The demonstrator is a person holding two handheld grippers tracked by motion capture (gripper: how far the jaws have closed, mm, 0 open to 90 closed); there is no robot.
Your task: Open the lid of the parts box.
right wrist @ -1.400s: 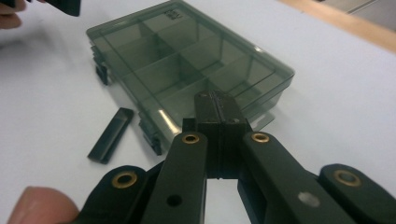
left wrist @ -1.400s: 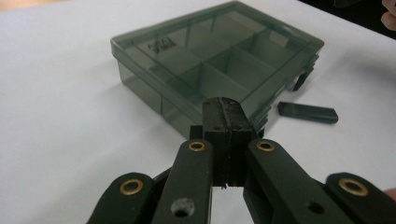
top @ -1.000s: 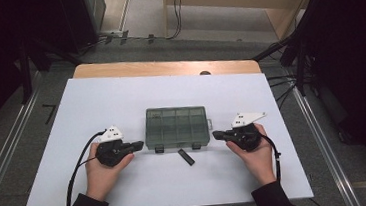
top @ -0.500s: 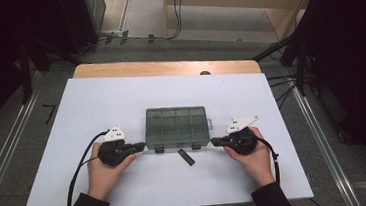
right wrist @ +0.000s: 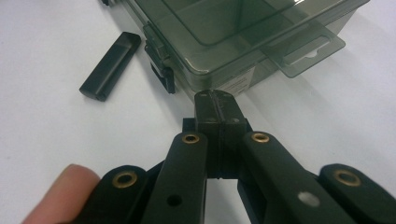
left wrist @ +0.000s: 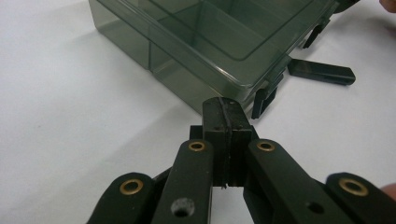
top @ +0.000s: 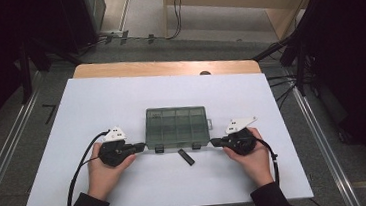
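1. My left hand-held gripper (top: 140,147) is clenched on nothing, jaws pressed flat together in the left gripper view. Its tip sits at the near left corner of the compartment box (top: 177,125); I can't tell if it touches.
2. My right hand-held gripper (top: 216,142) is also clenched and empty. Its tip is at the near right corner, just under the box's hang tab (right wrist: 306,52).
3. My read: I'm flanking the box from both sides with jaws shut so the blunt tips can brace or nudge it, not pinch it. One tip on each side would keep it from sliding or spinning.
4. The box lies mid-desk, lid down, clear smoky-green plastic, dividers visible through the lid. Its two front latches (top: 159,148) face me; whether they're snapped home is not clear.
5. A small black stick, like a USB drive (top: 187,157), lies loose on the desk (top: 96,105) just in front of the box, between the grippers, touching neither. It probably sits there ready to go into the box once it's open.
6. Next likely needs a tip at a latch.
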